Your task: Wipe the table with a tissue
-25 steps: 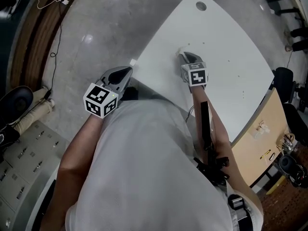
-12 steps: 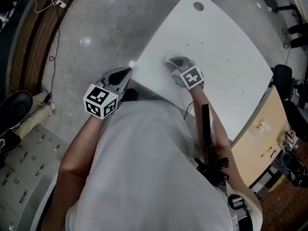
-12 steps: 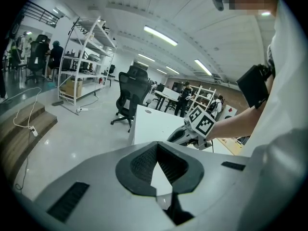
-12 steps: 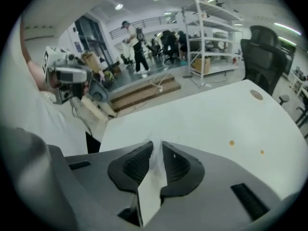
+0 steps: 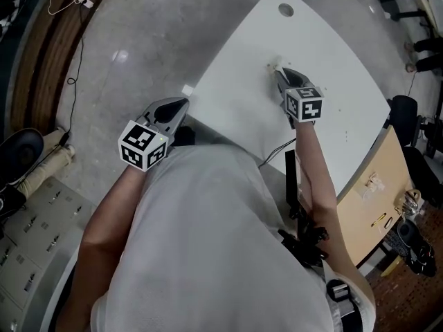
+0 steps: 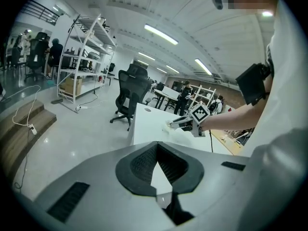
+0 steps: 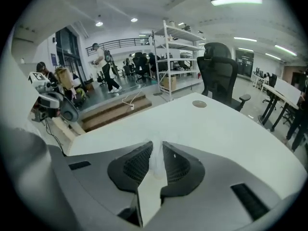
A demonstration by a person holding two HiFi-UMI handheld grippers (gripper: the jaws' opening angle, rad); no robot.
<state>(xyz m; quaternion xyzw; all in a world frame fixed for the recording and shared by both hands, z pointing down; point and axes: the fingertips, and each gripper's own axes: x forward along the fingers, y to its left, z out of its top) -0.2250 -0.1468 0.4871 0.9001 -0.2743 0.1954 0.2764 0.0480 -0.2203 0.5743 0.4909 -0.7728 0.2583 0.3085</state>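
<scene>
The white table (image 5: 332, 61) fills the upper right of the head view. My right gripper (image 5: 280, 73) points down onto its middle and is shut on a crumpled white tissue (image 5: 272, 66) that rests against the tabletop. In the right gripper view the tissue (image 7: 156, 159) stands pinched between the two dark pads (image 7: 137, 165). My left gripper (image 5: 181, 104) hovers off the table's near corner, shut with nothing in it. Its tips (image 6: 157, 146) meet in the left gripper view, where the right gripper (image 6: 177, 124) and the tissue (image 6: 169, 125) show on the table beyond.
A round cable hole (image 5: 286, 9) sits near the table's far end. A black office chair (image 7: 219, 73) and a white shelf rack (image 7: 175, 57) stand past the table. A wooden desk (image 5: 374, 192) adjoins the table at the right. Grey cabinets (image 5: 28, 254) lie at lower left.
The right gripper slid the tissue toward the table's near left edge, then back out to the right and farther across the tabletop. The left gripper stayed where it was.
</scene>
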